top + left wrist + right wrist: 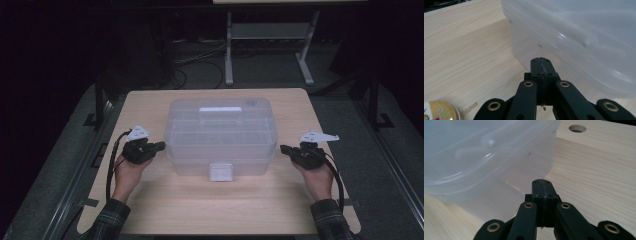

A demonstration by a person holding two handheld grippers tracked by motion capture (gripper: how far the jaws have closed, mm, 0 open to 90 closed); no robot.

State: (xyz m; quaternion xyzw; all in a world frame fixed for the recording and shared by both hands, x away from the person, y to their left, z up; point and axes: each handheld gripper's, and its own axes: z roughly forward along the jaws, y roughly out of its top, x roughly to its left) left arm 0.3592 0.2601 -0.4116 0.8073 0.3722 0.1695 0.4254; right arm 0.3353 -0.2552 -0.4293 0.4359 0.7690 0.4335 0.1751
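A: Where is the storage box (220,135) located?

B: It sits at the centre of the desk (165,210), lid on, with the white front latch (220,171) facing the person. The walls are translucent; compartment dividers show faintly through the lid, but contents cannot be determined.

A: State of the left tongs (161,145)?

B: Fully closed, nothing between the jaws. In the left gripper view the two pads meet along one seam, and the tips of the left tongs (541,62) point at the box's side wall just below the lid rim, near but not touching.

A: And the right tongs (284,148)?

B: Same condition: jaws pressed together, empty. The right gripper view shows the right tongs (542,183) aimed at the opposite lower wall, close to the corner, with a gap remaining.

A: Why this arrangement?

B: Judgement: the two hands flank the box symmetrically, level with its base section. Closed jaws give a blunt, rigid tip, suited to pressing against both sides at once to steady, square or shift the box. The latch is untouched and appears fastened.
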